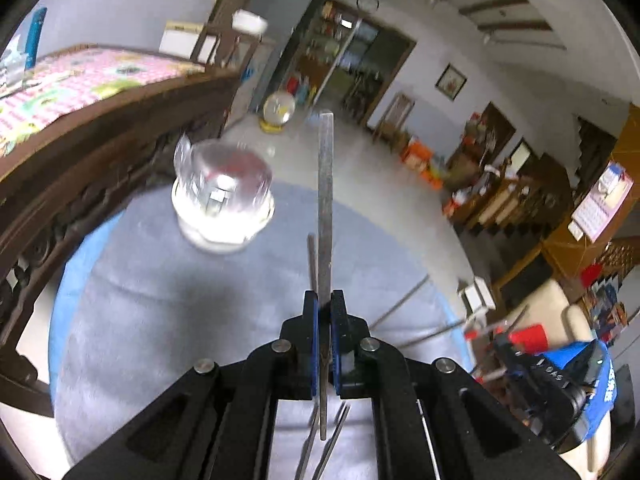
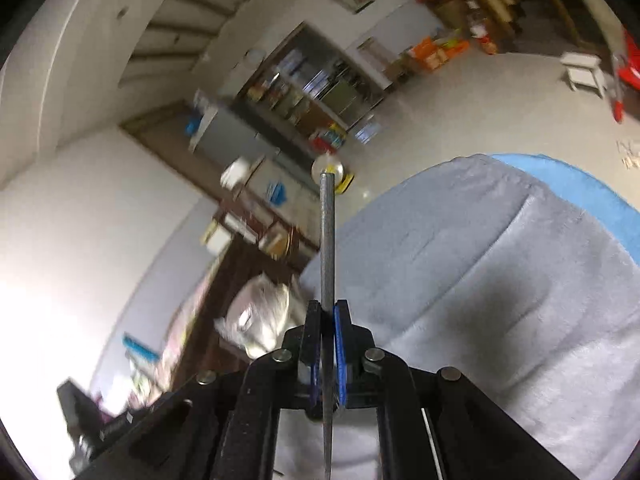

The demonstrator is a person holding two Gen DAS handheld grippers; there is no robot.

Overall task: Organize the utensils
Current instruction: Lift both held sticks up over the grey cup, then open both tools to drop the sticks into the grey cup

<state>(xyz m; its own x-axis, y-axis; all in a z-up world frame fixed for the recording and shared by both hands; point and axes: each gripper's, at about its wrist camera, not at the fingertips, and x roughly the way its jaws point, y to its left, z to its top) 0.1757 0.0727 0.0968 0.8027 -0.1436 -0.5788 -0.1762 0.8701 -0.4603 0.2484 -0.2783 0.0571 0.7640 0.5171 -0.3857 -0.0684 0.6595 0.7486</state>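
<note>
Over the grey mat, near the clear holder: we carry one utensil in each gripper, both lifted off the cloth.

Step in hand: we judge this the carry stage, each flat metal piece picked up and on its way to the holder; neither is yet inside it.

Left gripper: fingers clenched on a flat steel utensil, which stands edge-on between the blue pads and reaches forward, to the right of the holder and clear of it.

Right gripper: fingers likewise clamped on a thin steel utensil, edge-on, its far end in the air; the holder shows blurred to its left.

Loose utensils: a few thin metal pieces lie on the mat, on the side of our left gripper away from the holder.

Holder: we cannot tell whether anything is inside it; glare and blur hide that.

Next move: we think each utensil must be tipped end-down over the holder's mouth, one at a time so the two do not clash, then let go.
</note>
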